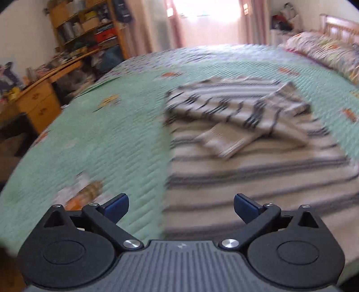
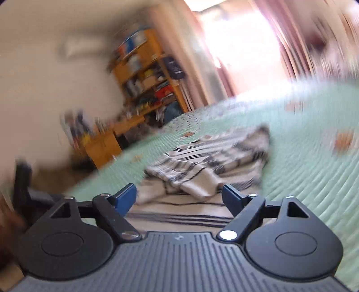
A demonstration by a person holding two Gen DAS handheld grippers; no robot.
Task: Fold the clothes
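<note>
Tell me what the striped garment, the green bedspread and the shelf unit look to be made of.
Striped garment: soft knit or woven cloth, matte; it drapes and creases, though blur hides the weave.
Green bedspread: quilted fabric, matte; rows of stitched ridges show.
Shelf unit: probably wood with an orange-yellow finish; the grain is too blurred to tell.

**Where everything lies on the bed**

From my left wrist view, the striped garment (image 1: pixel 258 143) lies on the bed cover (image 1: pixel 112 139), right of centre, its far part folded back over the near part. A pillow (image 1: pixel 325 51) rests at the far right, before the headboard (image 1: pixel 341 27). Off the bed's left edge I see a desk (image 1: pixel 42 94), shelves (image 1: pixel 87 24) behind it, and the window (image 1: pixel 208 20) beyond the far edge.
</note>
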